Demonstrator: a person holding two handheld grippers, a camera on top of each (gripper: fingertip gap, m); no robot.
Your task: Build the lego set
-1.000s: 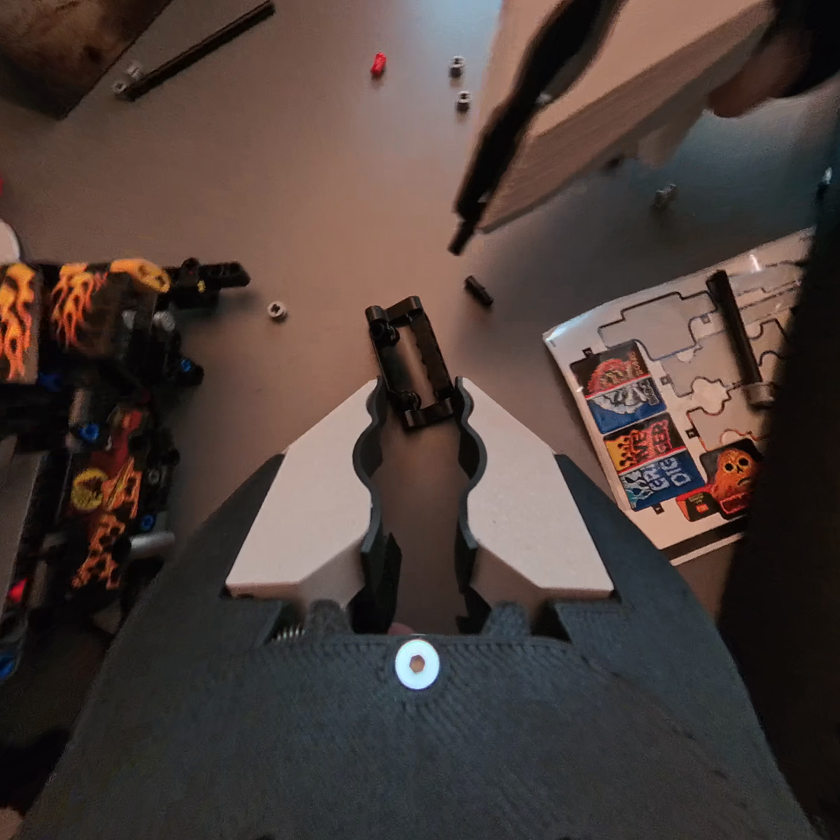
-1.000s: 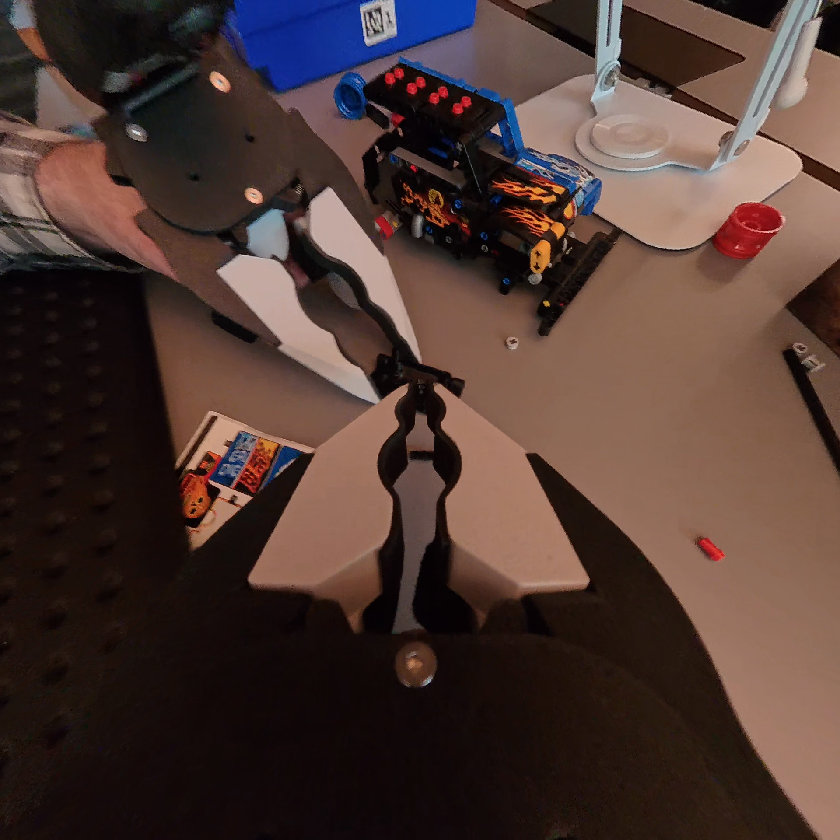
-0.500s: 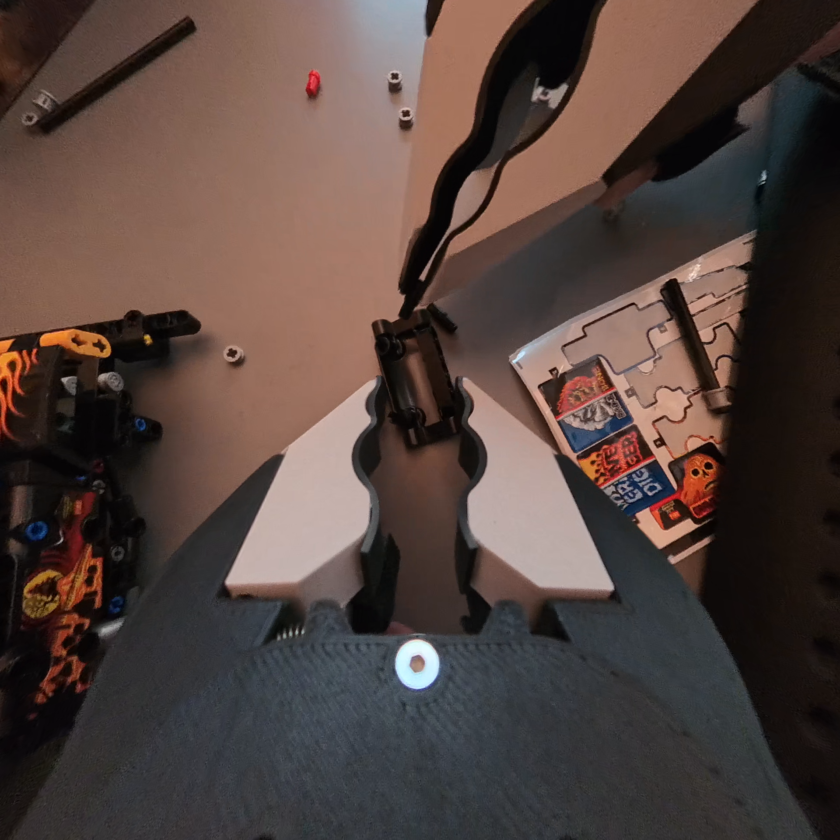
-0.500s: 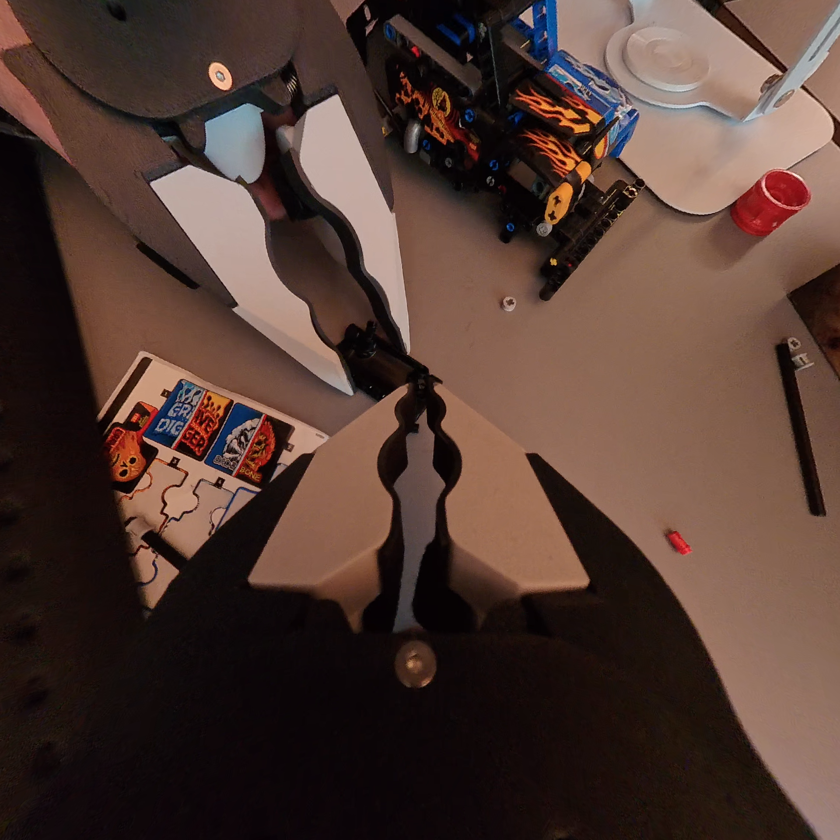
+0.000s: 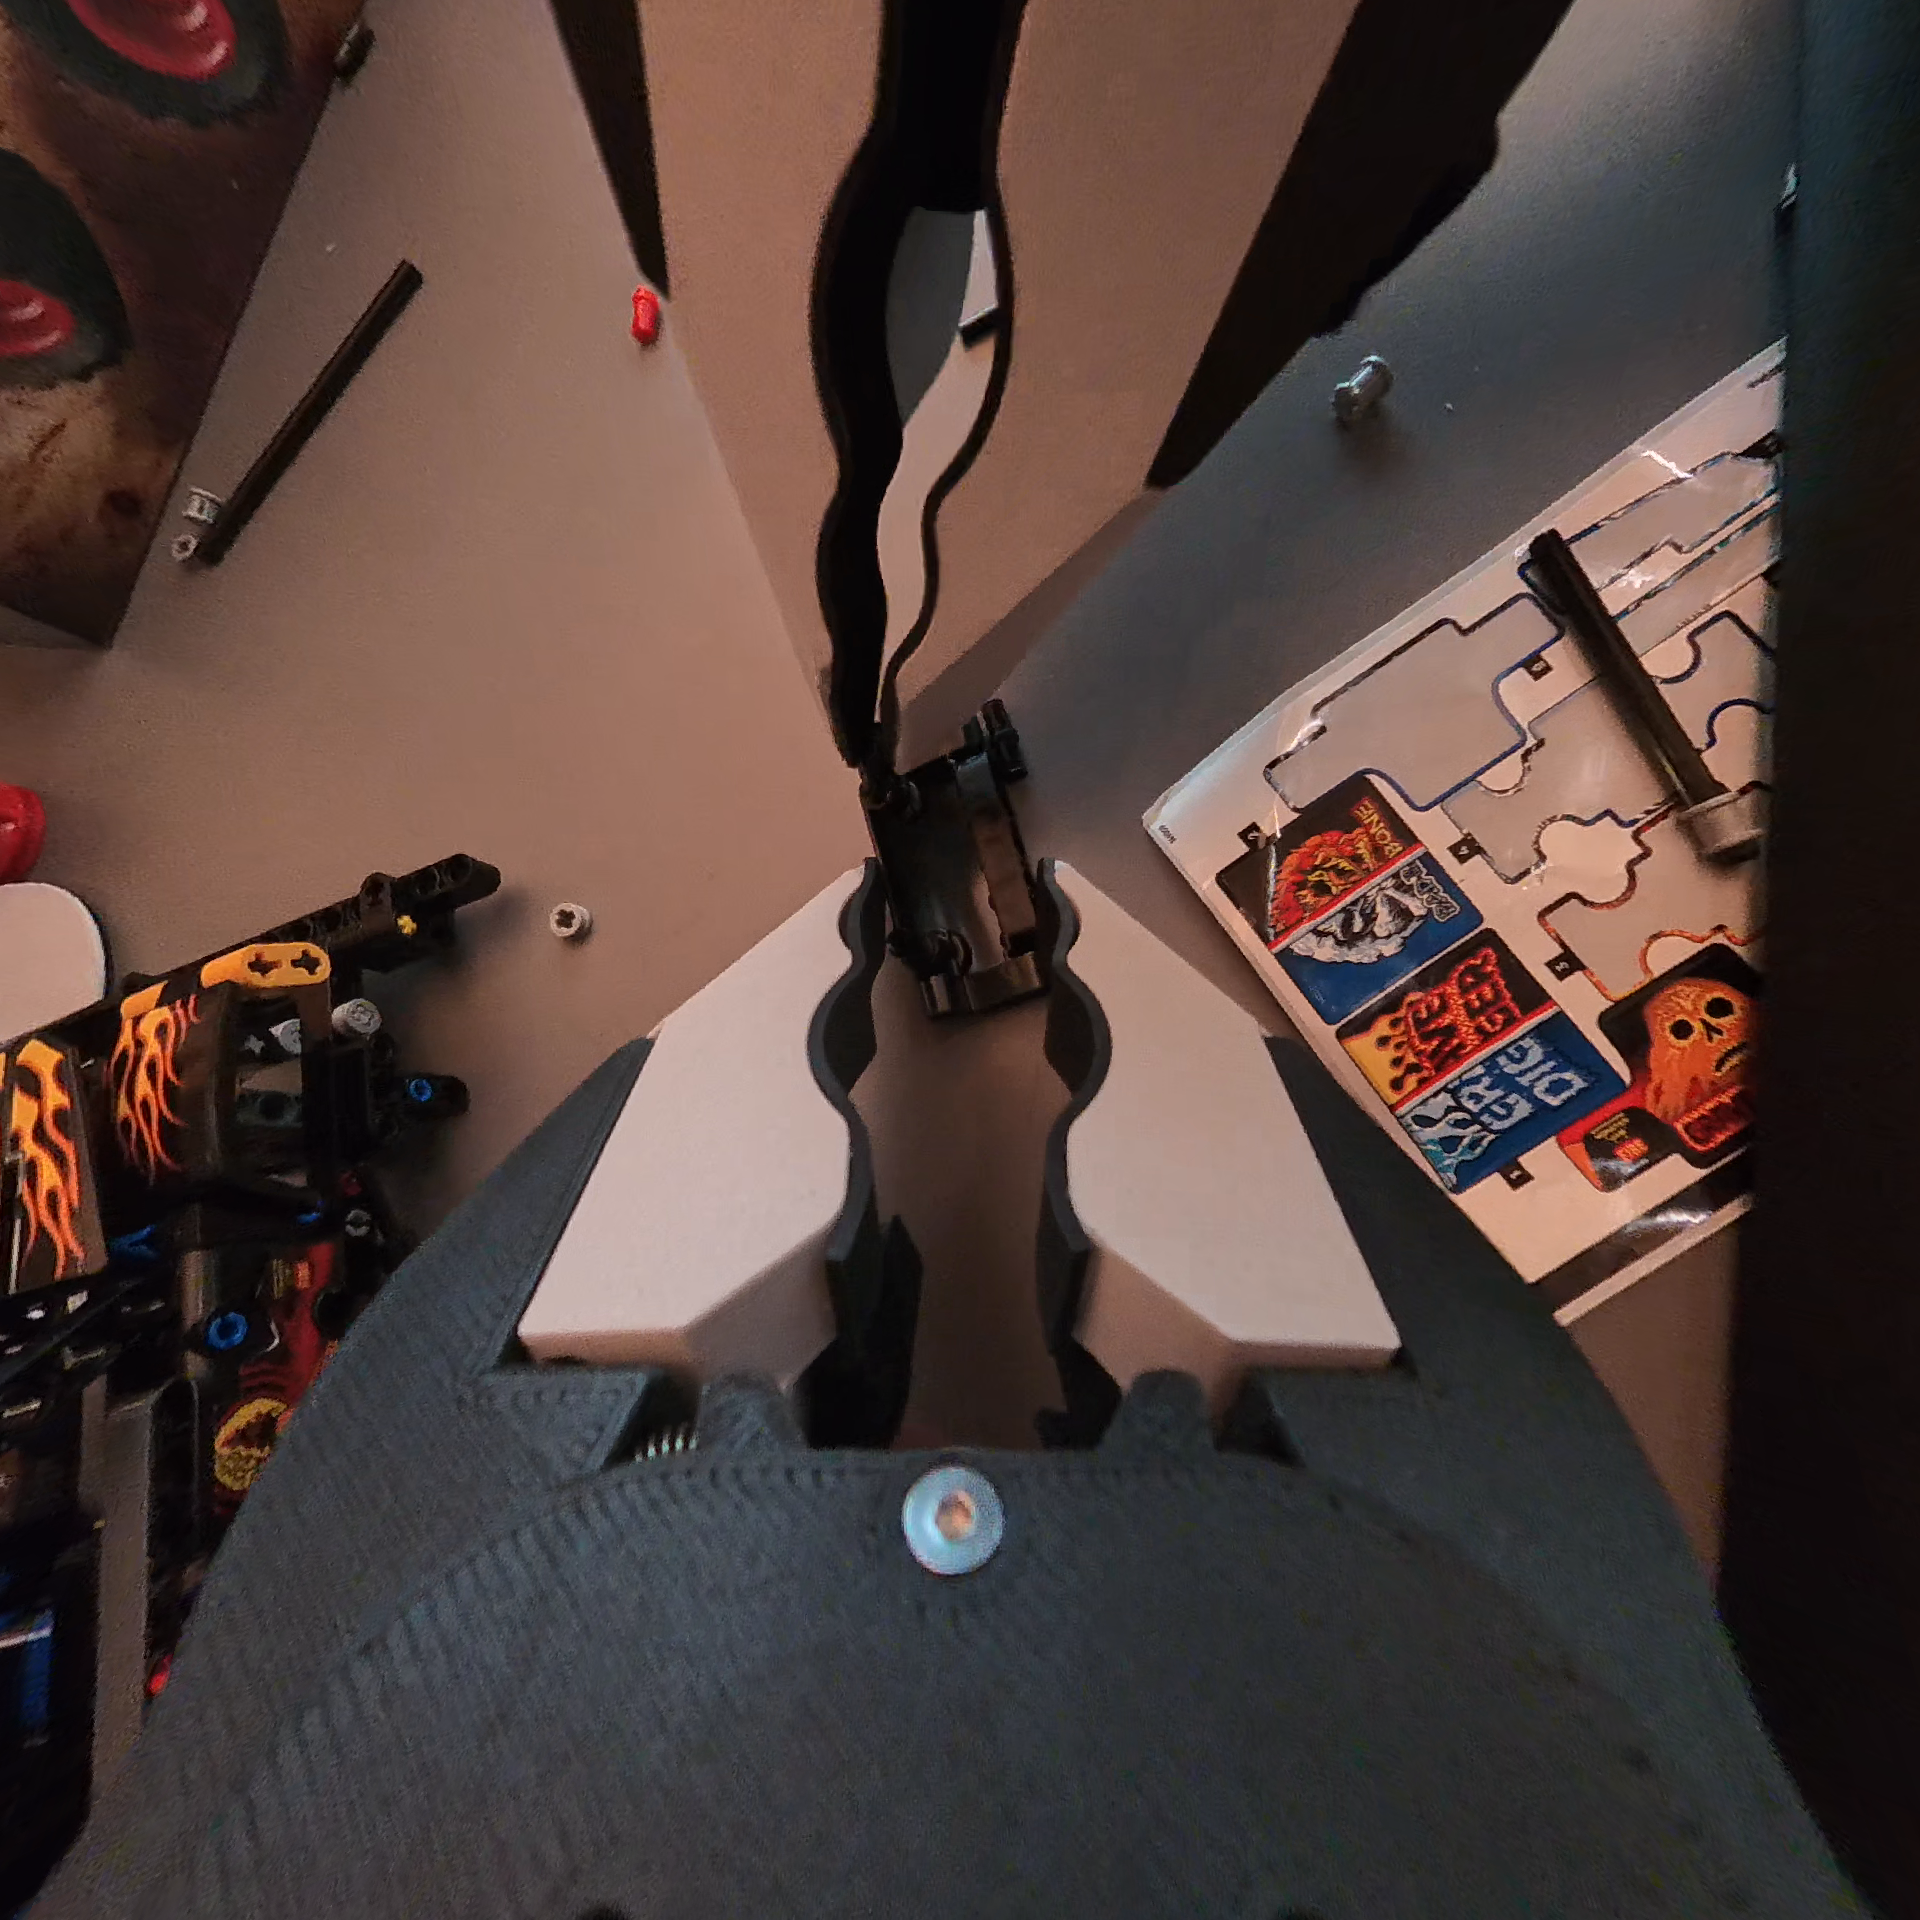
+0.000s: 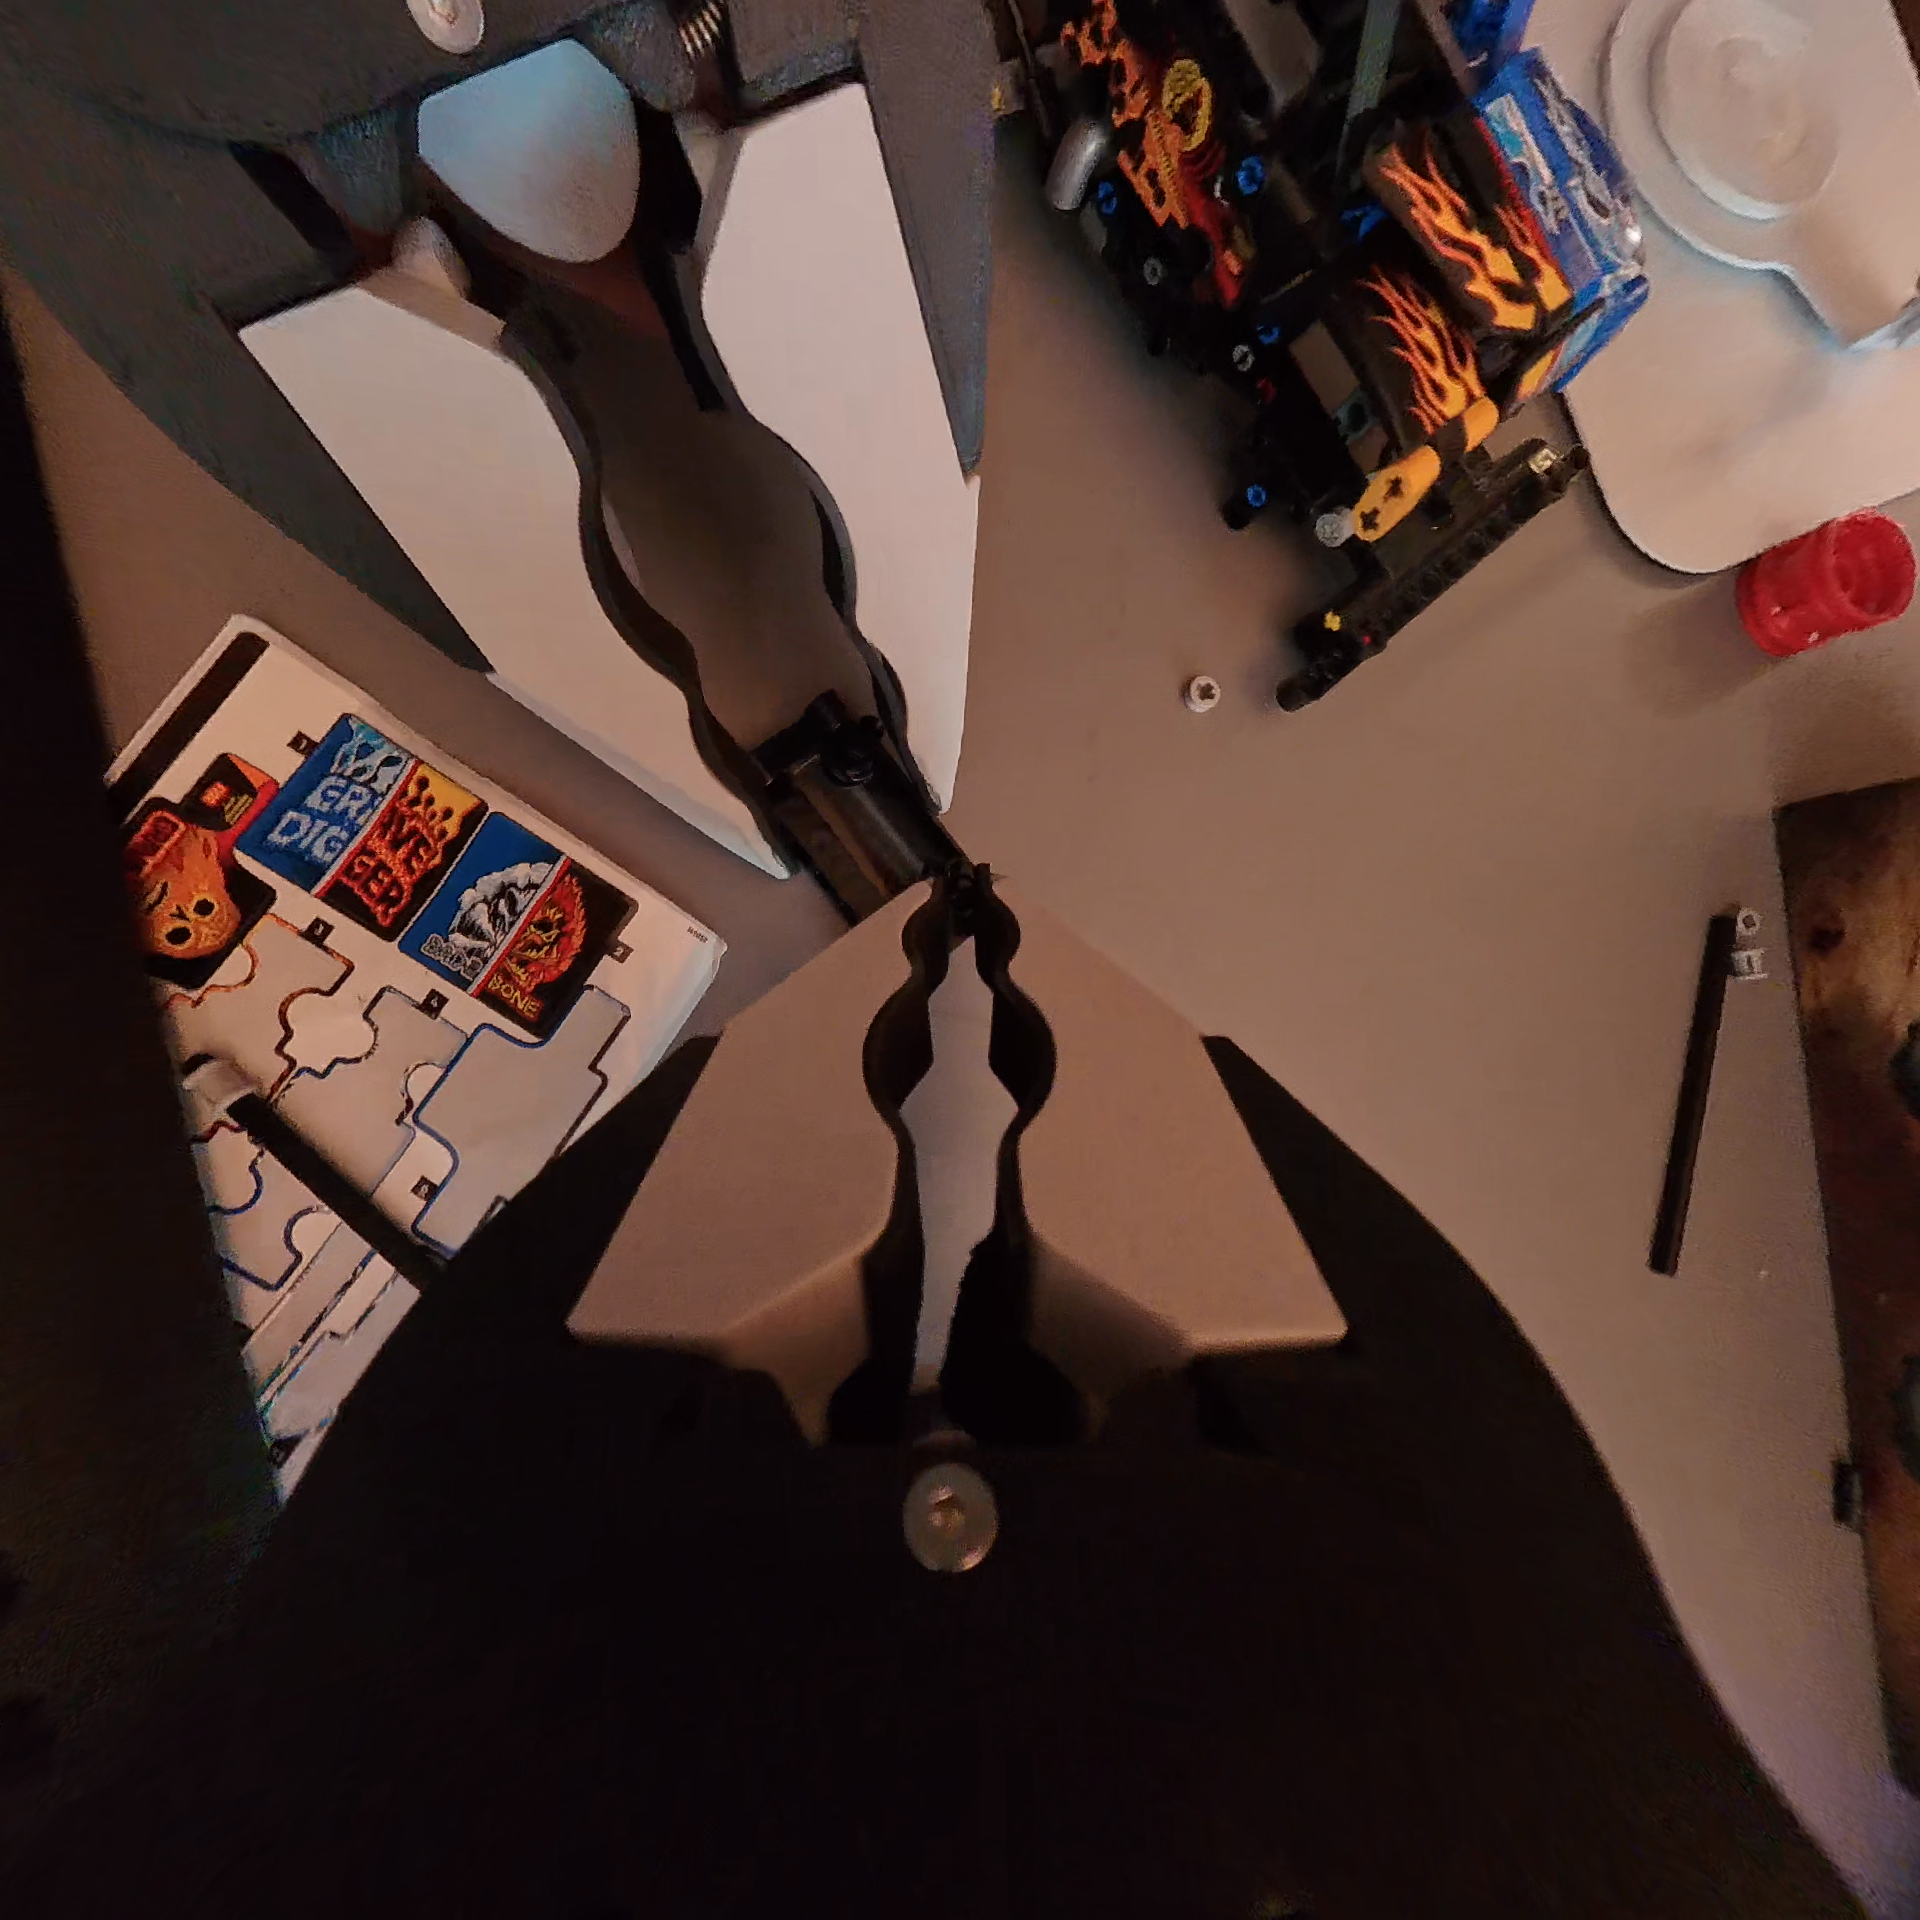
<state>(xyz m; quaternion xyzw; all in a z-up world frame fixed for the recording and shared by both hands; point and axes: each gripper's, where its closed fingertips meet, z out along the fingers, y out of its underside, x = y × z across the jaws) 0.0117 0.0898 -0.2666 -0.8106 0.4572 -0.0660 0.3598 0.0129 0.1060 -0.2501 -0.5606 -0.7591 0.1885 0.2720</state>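
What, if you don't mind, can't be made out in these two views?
- Right gripper tips, right wrist view: too dark and small to tell what they pinch.
- Black frame piece, right wrist view: mostly hidden behind the left gripper.
- Truck model, left wrist view: cut off by the edge.

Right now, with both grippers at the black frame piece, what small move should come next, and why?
Probably press the right gripper slightly further toward the frame, while the left gripper holds steady. The left's fingers clamp the frame on both sides. The right's tips are pinched on a small black part at the frame's far corner, seemingly a pin being seated; whether it is fully in cannot be seen.
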